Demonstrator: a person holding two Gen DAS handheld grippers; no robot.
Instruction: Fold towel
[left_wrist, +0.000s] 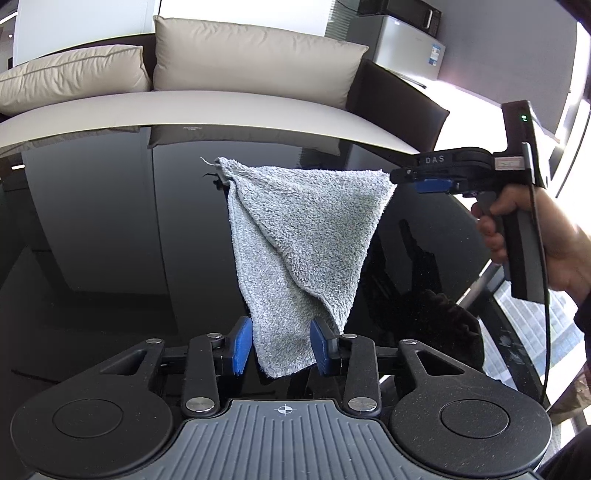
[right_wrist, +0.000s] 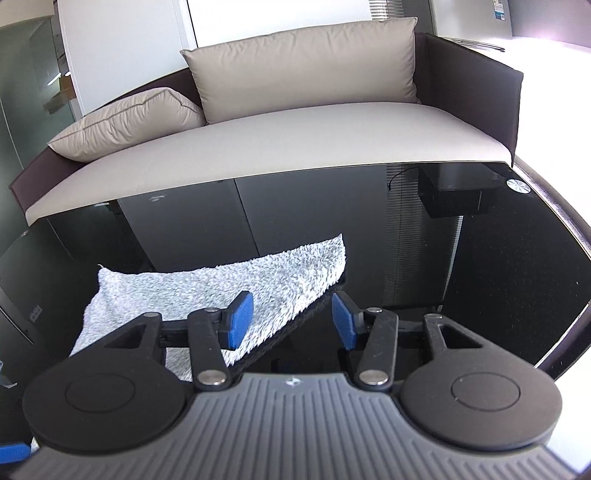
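Two grippers and one towel are what we see over the black glass table. Starting on the left side, our left gripper has its blue pads spread apart, and the near end of the grey towel lies between them; the cloth seems to brush the inner face of the right-hand pad, though we cannot tell whether it truly touches, and a sliver of dark table shows between the cloth and the left-hand pad. From there the towel runs away from us in a rough triangle, folded over itself, with a diagonal edge crossing its middle and a loose thread at its far left corner. Moving right in the left wrist view, the towel's far right corner meets the tip of our right gripper, which a hand holds by its handle; side on, we cannot tell from here how its fingers stand. The right wrist view settles that: the right gripper has its pads wide apart with nothing between them but glossy table. There the towel lies flat to the left, passing under the left-hand finger, its right-hand edge ending short of the gap. Beyond the table stands a sofa with beige cushions.
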